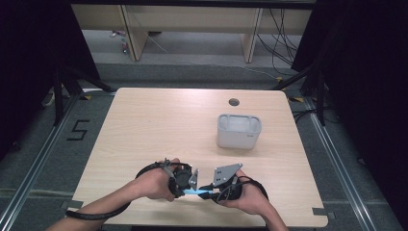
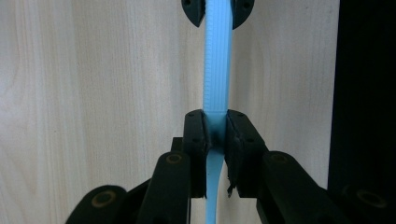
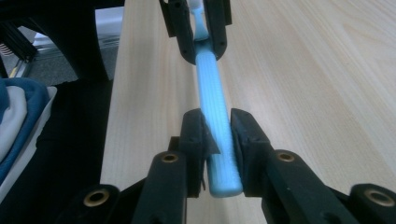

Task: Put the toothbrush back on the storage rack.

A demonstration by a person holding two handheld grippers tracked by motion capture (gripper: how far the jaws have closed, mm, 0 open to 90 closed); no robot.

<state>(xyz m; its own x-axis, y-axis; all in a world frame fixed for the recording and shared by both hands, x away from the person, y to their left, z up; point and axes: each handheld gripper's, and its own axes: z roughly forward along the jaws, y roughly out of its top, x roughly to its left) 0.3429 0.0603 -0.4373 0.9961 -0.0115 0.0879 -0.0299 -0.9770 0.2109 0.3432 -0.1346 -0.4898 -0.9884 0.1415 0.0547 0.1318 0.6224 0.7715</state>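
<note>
A light-blue ribbed plastic handle (image 1: 196,192) hangs level just above the table's near edge, gripped at both ends. My left gripper (image 1: 185,191) is shut on one end; in the left gripper view its pads (image 2: 195,133) pinch the narrowing part of the handle (image 2: 217,70). My right gripper (image 1: 206,188) faces it from the other side. In the right gripper view both pads (image 3: 245,135) press the thick end of the handle (image 3: 212,88), whose tip sticks out behind them. The left gripper (image 3: 198,32) shows at the far end there.
A pale grey open box (image 1: 238,131) stands on the wooden table (image 1: 154,125), right of centre. A round cable hole (image 1: 234,102) sits near the far edge. Blue and white cloth (image 3: 14,116) lies beyond the near table edge.
</note>
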